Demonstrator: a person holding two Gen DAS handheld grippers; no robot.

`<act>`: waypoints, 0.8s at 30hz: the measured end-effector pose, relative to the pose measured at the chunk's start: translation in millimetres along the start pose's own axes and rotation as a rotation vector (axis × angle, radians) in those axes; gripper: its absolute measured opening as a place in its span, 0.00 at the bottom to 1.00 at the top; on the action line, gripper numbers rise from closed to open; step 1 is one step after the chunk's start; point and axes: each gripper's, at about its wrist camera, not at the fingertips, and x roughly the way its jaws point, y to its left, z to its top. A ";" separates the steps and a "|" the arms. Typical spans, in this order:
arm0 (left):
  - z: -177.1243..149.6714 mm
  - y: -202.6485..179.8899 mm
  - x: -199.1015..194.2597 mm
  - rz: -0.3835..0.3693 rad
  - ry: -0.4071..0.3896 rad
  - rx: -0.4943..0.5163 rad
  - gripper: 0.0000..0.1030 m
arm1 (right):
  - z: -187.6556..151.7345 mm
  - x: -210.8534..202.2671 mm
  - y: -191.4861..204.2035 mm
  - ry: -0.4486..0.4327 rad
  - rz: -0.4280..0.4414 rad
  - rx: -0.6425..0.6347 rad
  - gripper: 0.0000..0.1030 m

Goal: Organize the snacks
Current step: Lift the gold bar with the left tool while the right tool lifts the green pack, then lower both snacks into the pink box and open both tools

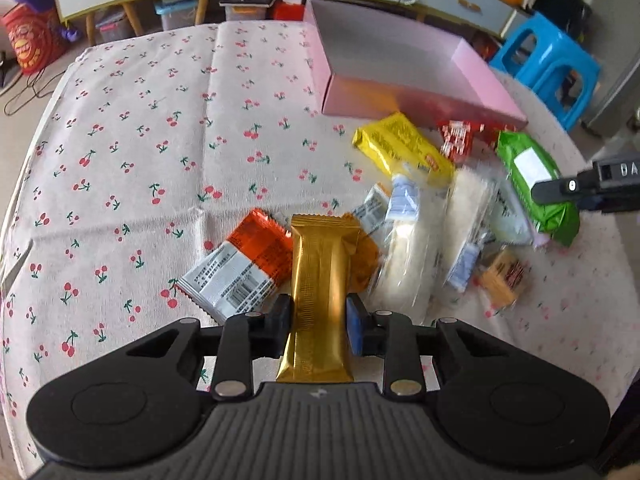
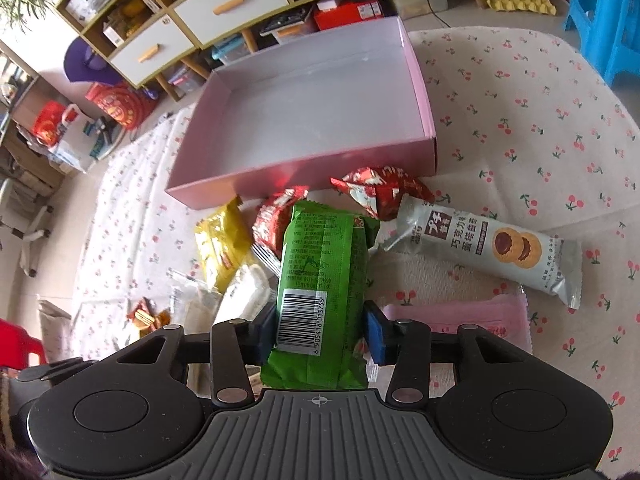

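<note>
My left gripper [image 1: 319, 322] is shut on a gold snack bar [image 1: 318, 292] and holds it above the snack pile. My right gripper [image 2: 320, 328] is shut on a green snack packet [image 2: 322, 276], which also shows in the left wrist view [image 1: 536, 184] with the right gripper's finger over it. An empty pink box [image 2: 420, 80] stands on the cherry-print tablecloth [image 1: 140, 140] just beyond the pile; it also shows in the left wrist view [image 1: 400, 104]. Loose snacks lie before it: a yellow packet [image 1: 404, 148], an orange-and-white packet [image 1: 244, 268], red packets [image 2: 376, 188], a grey biscuit packet [image 2: 484, 248].
A pink packet [image 2: 452, 320] lies under my right gripper. Clear white-filled packets [image 1: 416, 248] lie in the pile's middle. Cabinets with drawers [image 2: 200, 12] stand beyond the table. A blue plastic stool [image 1: 548, 64] stands off the table's far right edge.
</note>
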 end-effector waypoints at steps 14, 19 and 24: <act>39.0 -11.2 -20.1 -0.017 -0.134 -0.130 0.25 | 29.8 -25.8 -0.7 -0.074 0.100 0.094 0.42; 76.7 -24.1 -11.5 -0.043 -0.161 -0.115 0.25 | 63.0 -21.5 2.3 -0.101 0.120 0.090 0.42; 116.4 -39.4 9.4 -0.054 -0.176 -0.074 0.25 | 100.8 -5.9 -0.1 -0.117 0.145 0.087 0.42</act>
